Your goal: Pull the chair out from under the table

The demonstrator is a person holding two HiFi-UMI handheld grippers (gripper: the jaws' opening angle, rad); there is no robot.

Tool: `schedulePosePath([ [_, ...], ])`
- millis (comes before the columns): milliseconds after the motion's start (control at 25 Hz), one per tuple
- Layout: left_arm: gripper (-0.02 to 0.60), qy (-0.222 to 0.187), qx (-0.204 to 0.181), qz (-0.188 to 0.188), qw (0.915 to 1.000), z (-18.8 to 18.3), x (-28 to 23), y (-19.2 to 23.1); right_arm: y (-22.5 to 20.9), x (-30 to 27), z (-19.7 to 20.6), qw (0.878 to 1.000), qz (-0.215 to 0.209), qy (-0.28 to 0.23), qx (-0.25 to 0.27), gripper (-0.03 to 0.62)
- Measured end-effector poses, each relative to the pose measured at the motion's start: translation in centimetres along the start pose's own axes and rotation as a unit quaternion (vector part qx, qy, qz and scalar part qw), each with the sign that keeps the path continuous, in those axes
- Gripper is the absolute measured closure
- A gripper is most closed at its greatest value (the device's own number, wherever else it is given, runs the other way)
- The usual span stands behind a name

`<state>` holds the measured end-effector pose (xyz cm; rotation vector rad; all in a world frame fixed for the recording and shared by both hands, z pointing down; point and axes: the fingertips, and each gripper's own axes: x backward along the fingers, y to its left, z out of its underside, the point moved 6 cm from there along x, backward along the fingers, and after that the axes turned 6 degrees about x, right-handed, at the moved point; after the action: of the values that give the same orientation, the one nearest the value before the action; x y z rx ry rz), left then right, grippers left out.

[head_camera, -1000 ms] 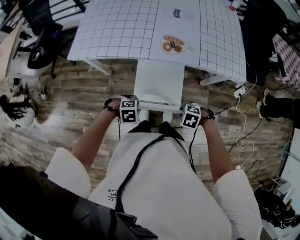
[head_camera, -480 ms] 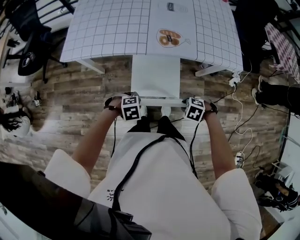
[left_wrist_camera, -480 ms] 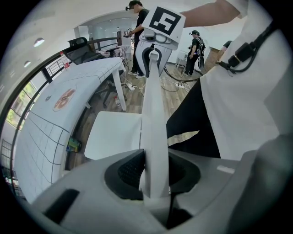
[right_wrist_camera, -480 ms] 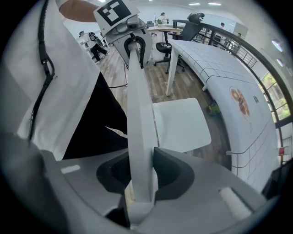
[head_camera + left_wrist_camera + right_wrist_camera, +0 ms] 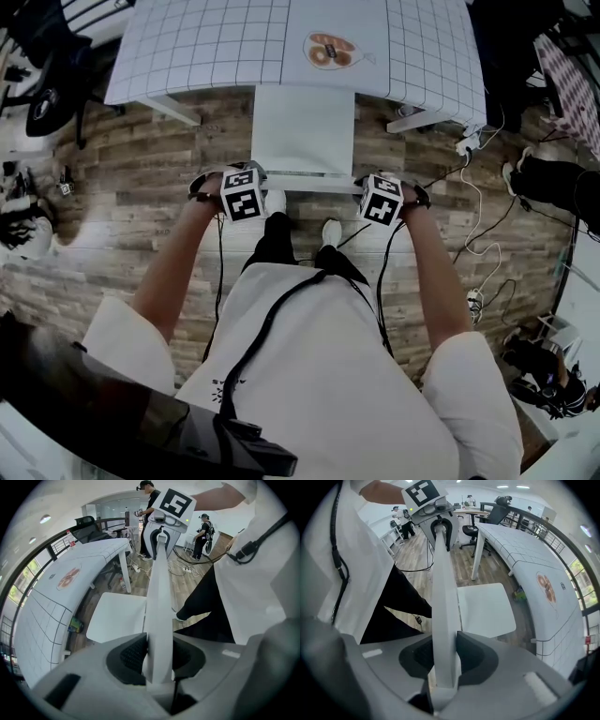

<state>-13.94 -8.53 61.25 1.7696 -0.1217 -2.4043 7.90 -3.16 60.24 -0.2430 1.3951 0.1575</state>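
Observation:
A white chair stands with its seat (image 5: 305, 131) mostly out from under the table (image 5: 206, 47), which wears a grid-patterned white cloth. Along the near side runs the top rail of the chair's backrest (image 5: 309, 181). My left gripper (image 5: 246, 194) is shut on the rail's left end, my right gripper (image 5: 380, 201) on its right end. In the left gripper view the rail (image 5: 159, 597) runs away from the left gripper (image 5: 157, 656), pinched between its dark pads. The right gripper view has the rail (image 5: 443, 606) clamped in the right gripper (image 5: 443, 660) the same way.
The person's shoes (image 5: 331, 232) stand on the wooden floor just behind the chair. White table legs (image 5: 173, 111) flank the seat. Cables and a power strip (image 5: 466, 145) lie on the floor at the right. A black office chair (image 5: 47, 94) stands at the far left.
Both grippers keep their hold on the backrest rail and stay put. The head view has shifted, so table and chair sit higher in the frame. The person's left shoe has stepped forward.

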Motion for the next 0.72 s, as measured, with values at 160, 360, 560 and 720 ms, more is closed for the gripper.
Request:
schedulePosePath([
  [160, 0.477, 0.007, -0.009, -0.013, 0.9998, -0.3, -0.5, -0.2, 0.3, 0.0, 0.7, 0.999, 0.022, -0.015, 0.017, 0.497],
  [360, 0.486, 0.051, -0.032, -0.047, 0.9971, -0.2, -1.2, -0.7, 1.0, 0.2, 1.0, 0.998, 0.049, -0.026, 0.042, 0.507],
  [560, 0.468, 0.085, -0.022, -0.088, 0.9923, -0.3, -1.8, -0.9, 1.4, 0.2, 1.7, 0.997, 0.057, -0.032, 0.049, 0.51],
  [720, 0.442, 0.111, 0.01, -0.111, 0.9875, -0.4, -2.2, -1.0, 1.5, 0.1, 2.2, 0.997, 0.046, -0.05, 0.043, 0.507],
])
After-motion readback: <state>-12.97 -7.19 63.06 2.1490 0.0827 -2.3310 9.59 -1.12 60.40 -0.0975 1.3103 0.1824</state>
